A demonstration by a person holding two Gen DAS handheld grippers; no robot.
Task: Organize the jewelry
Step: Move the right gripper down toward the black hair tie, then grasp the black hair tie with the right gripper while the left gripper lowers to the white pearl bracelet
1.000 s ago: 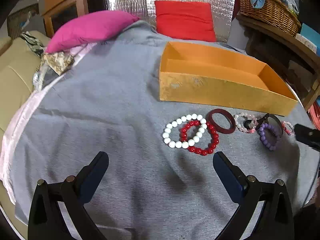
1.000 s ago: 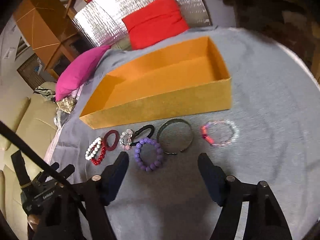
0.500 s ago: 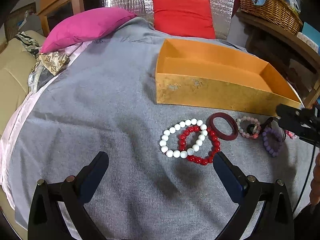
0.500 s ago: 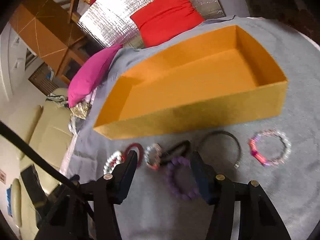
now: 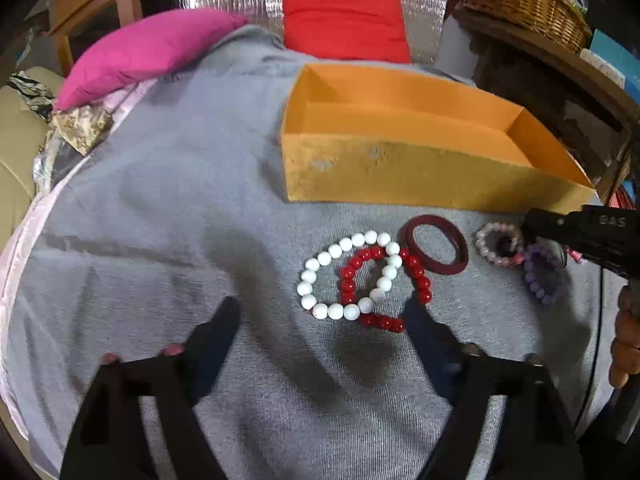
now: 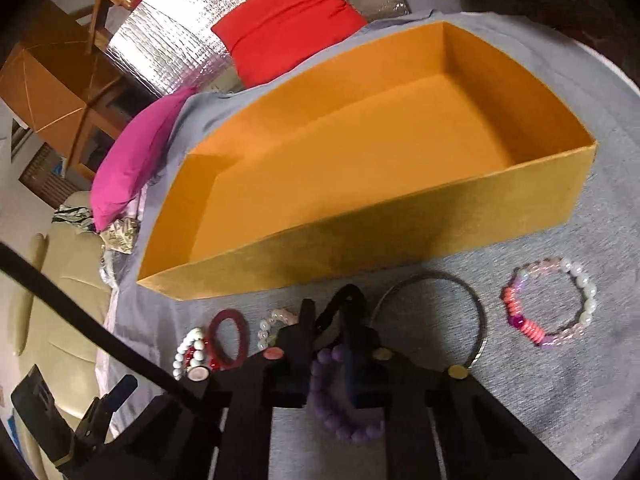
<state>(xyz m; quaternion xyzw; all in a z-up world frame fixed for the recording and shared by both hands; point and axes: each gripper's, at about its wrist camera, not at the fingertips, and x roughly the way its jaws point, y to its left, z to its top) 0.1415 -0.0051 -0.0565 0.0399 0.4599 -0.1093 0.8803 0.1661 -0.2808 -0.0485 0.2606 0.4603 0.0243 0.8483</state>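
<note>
Right gripper (image 6: 329, 364) clamped on purple bead bracelet (image 6: 340, 400) at 6 o'clock, left gripper (image 5: 320, 336) spread wide; light, floppy, slippery, best pinched across one strand.

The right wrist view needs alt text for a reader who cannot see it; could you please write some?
The right claw is nearly closed around a purple bead bracelet lying on grey cloth. Beyond it sits an empty orange box, with a thin metal bangle and a pink-and-white bead bracelet to the right.
</note>
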